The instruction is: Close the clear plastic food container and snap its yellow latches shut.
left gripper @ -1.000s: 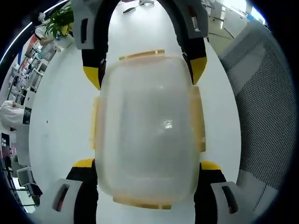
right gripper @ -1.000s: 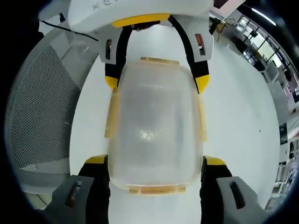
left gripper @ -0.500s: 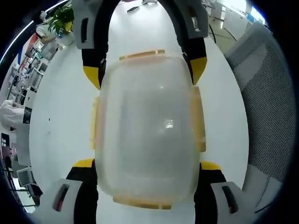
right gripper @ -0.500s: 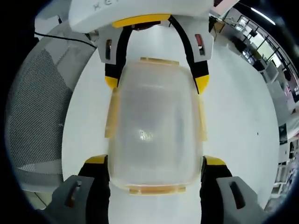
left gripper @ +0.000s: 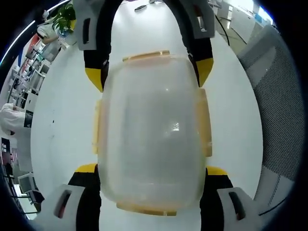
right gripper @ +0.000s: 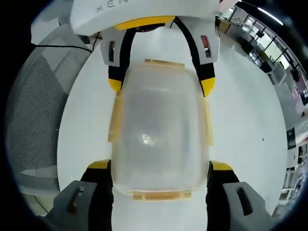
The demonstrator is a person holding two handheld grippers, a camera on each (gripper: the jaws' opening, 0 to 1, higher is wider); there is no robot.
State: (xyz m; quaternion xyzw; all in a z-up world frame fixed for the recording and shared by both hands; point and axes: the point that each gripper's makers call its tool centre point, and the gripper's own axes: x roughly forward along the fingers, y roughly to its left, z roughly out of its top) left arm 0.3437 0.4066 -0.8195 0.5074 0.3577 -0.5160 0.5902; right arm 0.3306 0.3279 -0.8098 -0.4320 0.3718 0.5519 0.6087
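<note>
Between both grippers, clear container (left gripper: 151,139) clamped from opposite ends (contents unreadable), yellow latches (right gripper: 114,118) flat, table (right gripper: 240,110) partly hidden.

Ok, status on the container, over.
Left gripper and right gripper shut on clear container from opposite ends. Lid on. Yellow latches unclear. Nothing obstructing.

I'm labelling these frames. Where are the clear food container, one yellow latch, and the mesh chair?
clear food container (left gripper: 151,130): left gripper view, middle of its lid.
yellow latch (right gripper: 162,195): right gripper view, latch on the near edge.
mesh chair (left gripper: 281,96): left gripper view, mesh back.
</note>
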